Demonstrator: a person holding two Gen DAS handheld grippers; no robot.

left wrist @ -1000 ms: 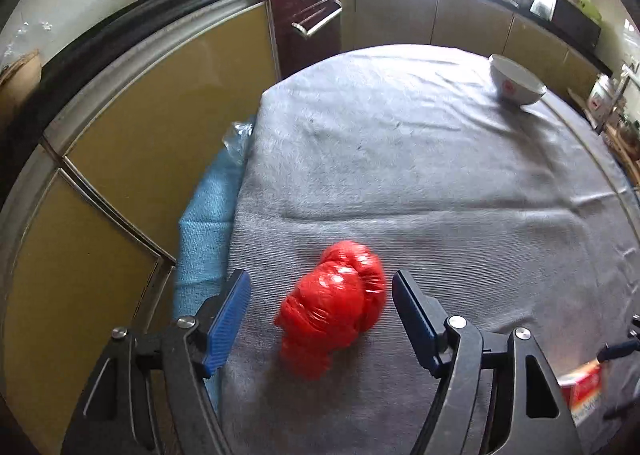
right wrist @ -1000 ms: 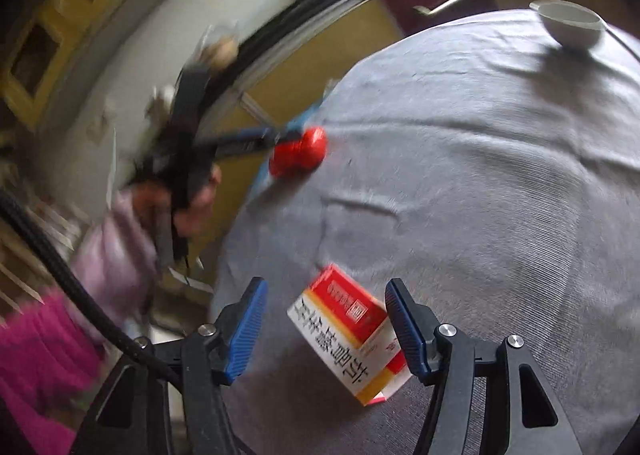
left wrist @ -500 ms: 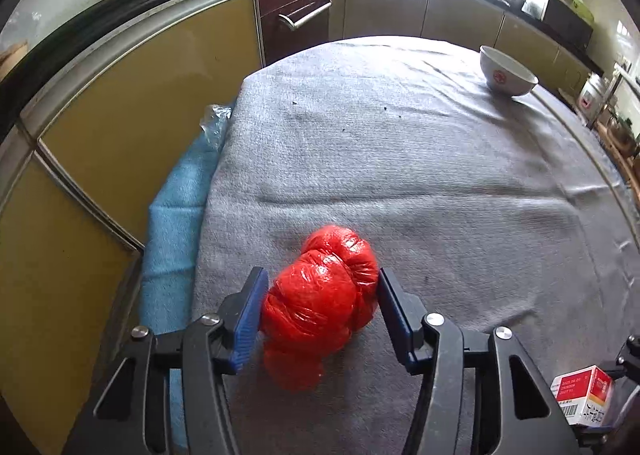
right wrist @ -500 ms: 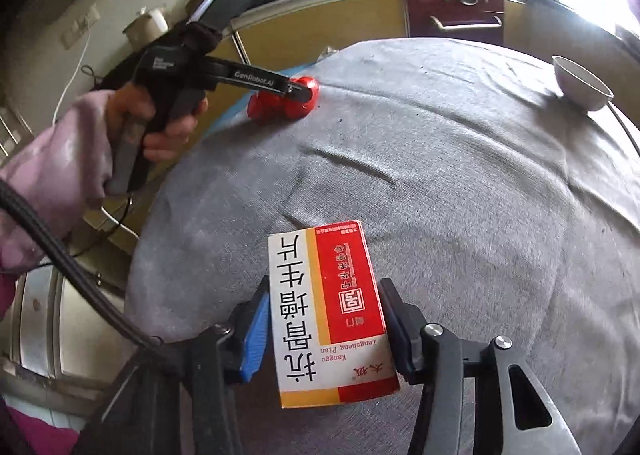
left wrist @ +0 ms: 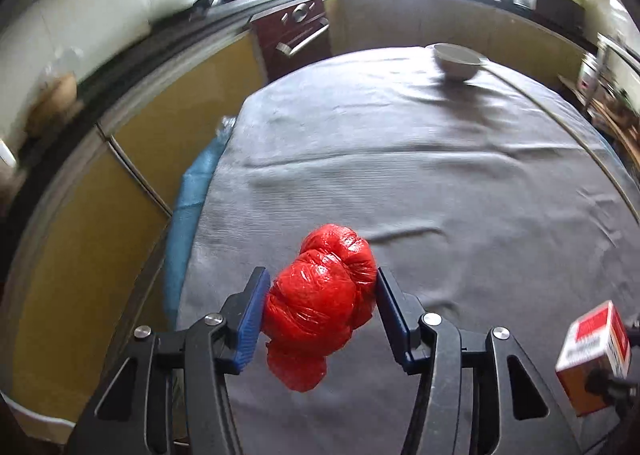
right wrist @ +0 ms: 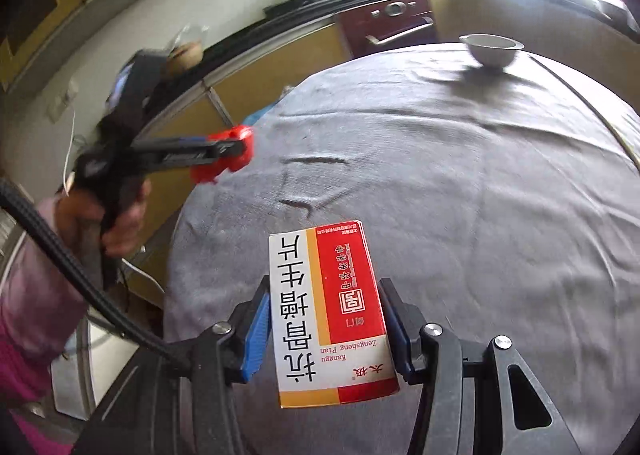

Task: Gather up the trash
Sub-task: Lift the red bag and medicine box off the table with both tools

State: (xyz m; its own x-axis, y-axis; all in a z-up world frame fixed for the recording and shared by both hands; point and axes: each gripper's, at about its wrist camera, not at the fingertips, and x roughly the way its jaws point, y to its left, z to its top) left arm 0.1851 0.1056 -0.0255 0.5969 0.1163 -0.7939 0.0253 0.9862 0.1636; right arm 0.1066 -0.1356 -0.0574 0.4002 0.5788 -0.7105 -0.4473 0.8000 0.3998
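Note:
My left gripper [left wrist: 319, 295] is shut on a crumpled red plastic bag [left wrist: 320, 295] and holds it above the grey tablecloth [left wrist: 400, 175]. The same bag [right wrist: 232, 153] and left gripper [right wrist: 236, 147] show in the right wrist view, over the table's left edge. My right gripper [right wrist: 324, 315] is shut on a red, white and orange medicine box [right wrist: 326, 311], lifted off the cloth. That box [left wrist: 592, 351] also shows at the lower right of the left wrist view.
A white bowl [left wrist: 456, 61] stands at the table's far side, also seen in the right wrist view [right wrist: 490, 49]. A blue cloth [left wrist: 188, 211] hangs at the table's left edge. Yellow cabinets [left wrist: 100, 223] and a dark red oven [left wrist: 296, 31] stand beyond.
Both grippers closed on their items: the left on the red bag, the right on the medicine box. Both items have been lifted off the tablecloth.

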